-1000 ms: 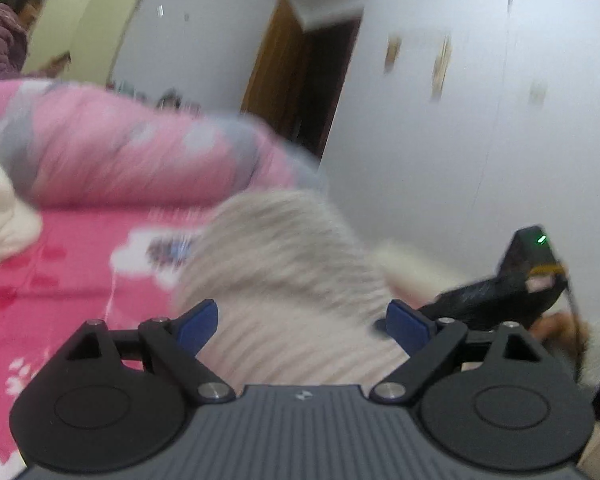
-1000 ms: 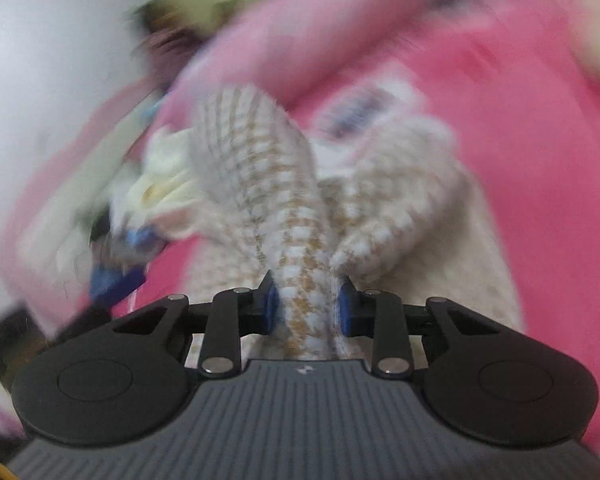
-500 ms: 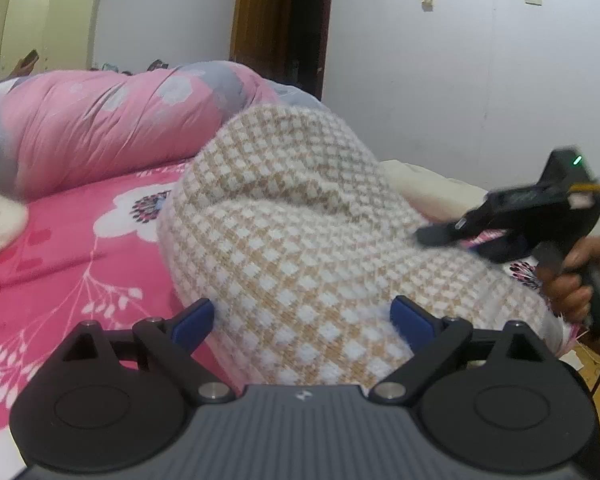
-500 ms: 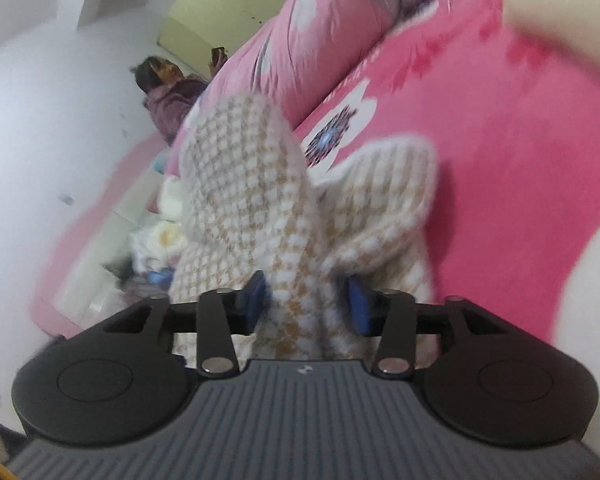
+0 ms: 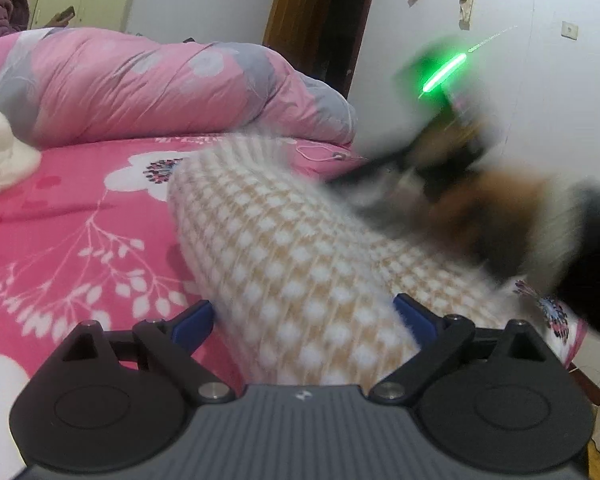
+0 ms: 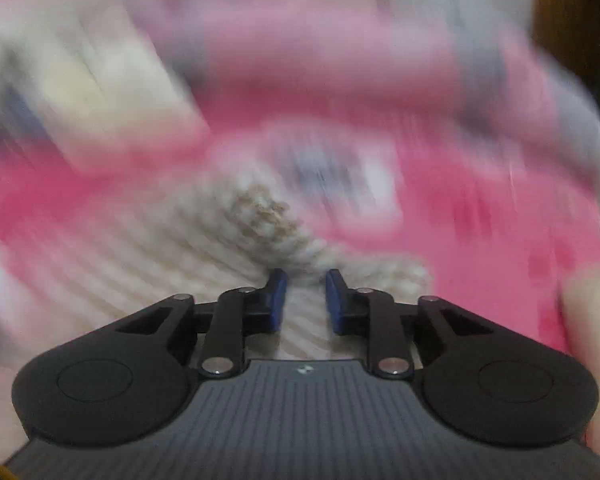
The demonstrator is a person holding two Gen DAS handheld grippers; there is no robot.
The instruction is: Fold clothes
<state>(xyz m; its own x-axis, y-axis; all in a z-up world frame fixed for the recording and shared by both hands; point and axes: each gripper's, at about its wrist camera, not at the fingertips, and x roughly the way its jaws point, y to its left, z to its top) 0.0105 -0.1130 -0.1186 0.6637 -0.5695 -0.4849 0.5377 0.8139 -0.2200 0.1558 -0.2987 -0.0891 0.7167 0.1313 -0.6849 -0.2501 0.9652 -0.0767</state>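
While the left gripper (image 5: 304, 320) stood wide open with the checked knit garment (image 5: 300, 264) bulging between its blue pads, the left wrist view showed that garment lying on the pink floral bedspread (image 5: 60, 240), its long axis running from lower right toward upper left, with bare bedspread to its left and a rolled pink quilt (image 5: 160, 84) behind. In the blurred right wrist view, the right gripper (image 6: 306, 300) was closing, narrow, with a fold of the garment (image 6: 260, 216) between its pads, though whether they pressed it could not be told.

pink quilt (image 5: 172, 84) rolled on floral bedsheet (image 5: 60, 232) | wooden door (image 5: 300, 12) | seated person (image 5: 4, 0)
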